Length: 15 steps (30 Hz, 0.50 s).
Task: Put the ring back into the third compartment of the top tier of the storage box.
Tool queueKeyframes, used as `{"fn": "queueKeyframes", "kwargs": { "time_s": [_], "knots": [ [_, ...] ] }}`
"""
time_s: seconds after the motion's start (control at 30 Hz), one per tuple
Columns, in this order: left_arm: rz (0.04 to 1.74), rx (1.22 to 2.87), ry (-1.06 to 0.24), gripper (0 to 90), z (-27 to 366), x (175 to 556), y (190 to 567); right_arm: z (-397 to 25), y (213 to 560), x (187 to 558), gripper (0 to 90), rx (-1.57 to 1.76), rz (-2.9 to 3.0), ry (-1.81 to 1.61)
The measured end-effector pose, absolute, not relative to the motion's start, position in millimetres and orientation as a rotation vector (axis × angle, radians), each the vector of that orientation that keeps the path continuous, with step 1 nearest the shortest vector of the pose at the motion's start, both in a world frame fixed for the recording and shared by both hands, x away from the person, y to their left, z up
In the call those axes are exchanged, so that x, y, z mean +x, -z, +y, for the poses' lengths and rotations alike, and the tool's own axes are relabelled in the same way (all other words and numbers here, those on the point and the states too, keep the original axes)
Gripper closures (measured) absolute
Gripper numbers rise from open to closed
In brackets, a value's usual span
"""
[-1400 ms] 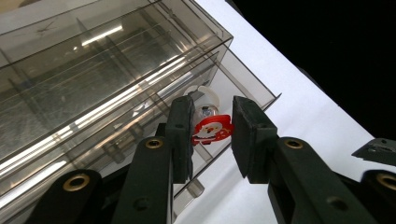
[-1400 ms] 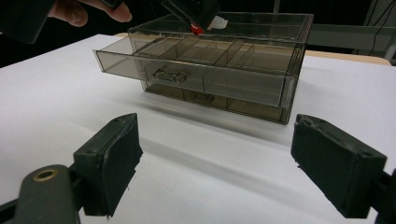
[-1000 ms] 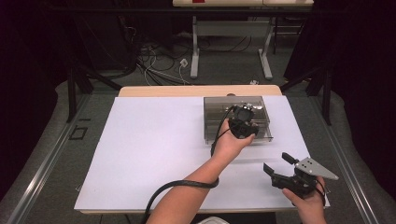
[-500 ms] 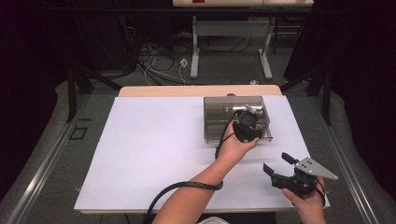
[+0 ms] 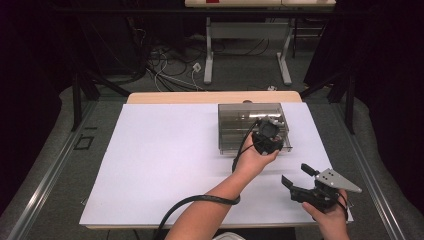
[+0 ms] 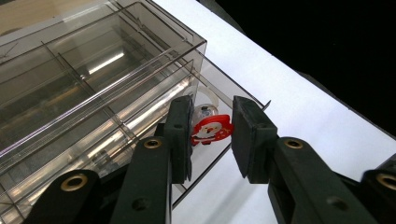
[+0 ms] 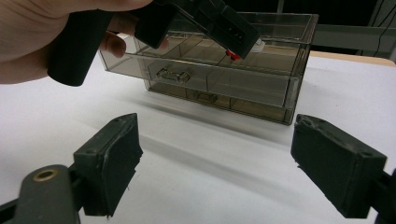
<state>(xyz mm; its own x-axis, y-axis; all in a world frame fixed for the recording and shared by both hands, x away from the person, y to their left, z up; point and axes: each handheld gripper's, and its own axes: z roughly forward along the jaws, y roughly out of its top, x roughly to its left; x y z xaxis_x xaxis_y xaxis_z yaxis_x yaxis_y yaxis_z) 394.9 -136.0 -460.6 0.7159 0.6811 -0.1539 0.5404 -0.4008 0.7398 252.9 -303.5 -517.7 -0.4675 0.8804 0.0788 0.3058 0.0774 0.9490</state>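
Clear smoky drawer organizer (image 5: 240, 125) at far right of white tabletop (image 5: 165, 165), long axis across table, top drawer pulled toward person. L gripper (image 6: 211, 133) over drawer's end compartment, jaws apart around red Santa figure (image 6: 211, 129), contact unclear. R gripper (image 7: 215, 168) near table edge, jaws wide, empty.

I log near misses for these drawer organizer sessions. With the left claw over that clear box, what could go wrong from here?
The small red and white figure sits between the open left claw, near the drawer organizer wall; closing off-center could pinch it crooked or flick it out. Pressing down may also push the light organizer across the white sheet, since the right claw waits apart, open, not bracing it.
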Motion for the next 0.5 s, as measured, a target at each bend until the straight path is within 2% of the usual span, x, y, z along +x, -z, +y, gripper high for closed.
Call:
{"fn": "queueKeyframes", "kwargs": {
  "time_s": [0.13,0.5],
  "knots": [
    [0.913,2.102,-0.225,67.8,-135.9,395.7,460.9,-303.4,517.7,253.1,15.0,1.169,1.829,-1.399],
    [0.898,2.086,-0.235,55.8,-134.2,396.6,460.0,-304.7,517.9,253.8,15.1,1.180,1.833,-1.397]
  ]
}}
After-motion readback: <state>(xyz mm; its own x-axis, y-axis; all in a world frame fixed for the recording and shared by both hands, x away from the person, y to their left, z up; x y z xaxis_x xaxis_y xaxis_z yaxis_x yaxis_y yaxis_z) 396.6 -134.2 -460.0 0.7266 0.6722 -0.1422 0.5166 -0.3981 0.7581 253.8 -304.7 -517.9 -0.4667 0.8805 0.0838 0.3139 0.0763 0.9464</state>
